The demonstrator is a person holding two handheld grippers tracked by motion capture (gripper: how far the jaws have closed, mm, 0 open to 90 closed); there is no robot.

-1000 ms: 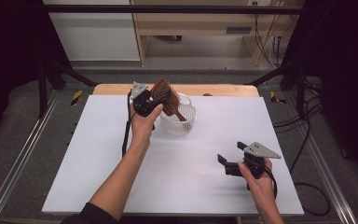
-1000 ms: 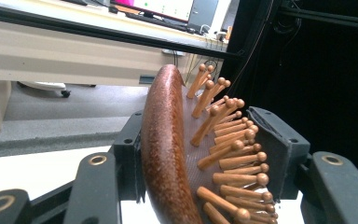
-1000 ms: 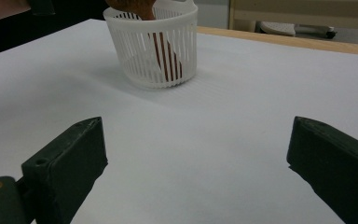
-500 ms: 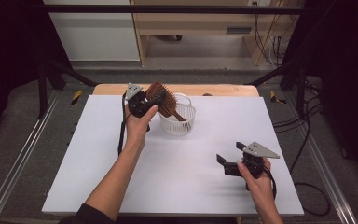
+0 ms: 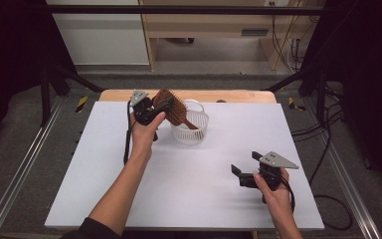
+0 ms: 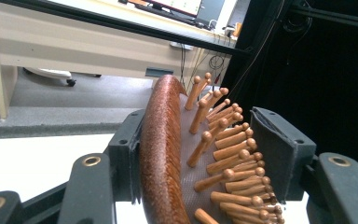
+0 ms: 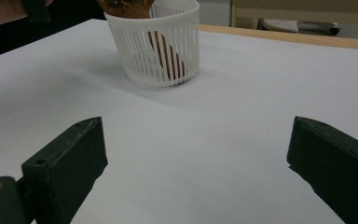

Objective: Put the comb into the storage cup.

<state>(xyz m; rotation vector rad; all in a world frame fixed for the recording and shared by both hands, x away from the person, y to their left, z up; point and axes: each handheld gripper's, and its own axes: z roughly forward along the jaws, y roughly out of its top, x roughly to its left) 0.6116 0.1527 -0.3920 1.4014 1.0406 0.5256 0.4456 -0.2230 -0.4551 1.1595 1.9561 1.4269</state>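
A white-topped table [image 5: 189, 199] in a dim room with a pale cabinet behind, a wooden hairbrush propped in a small basket.

Near the table's far edge, a little left of its middle, stands a white slatted basket [image 5: 190, 127]; the hairbrush [image 5: 171, 105] leans out of it, handle down inside, head tilted up over the basket's left rim. The left gripper [image 5: 155, 110] sits at the brush head, its jaws having just been easing apart; the brush's wooden back lies against one pad while the bristle tips stand just short of the other. Toward the near right corner the right gripper [image 5: 241, 168] rests low on the tabletop, jaws spread wide, holding nothing.
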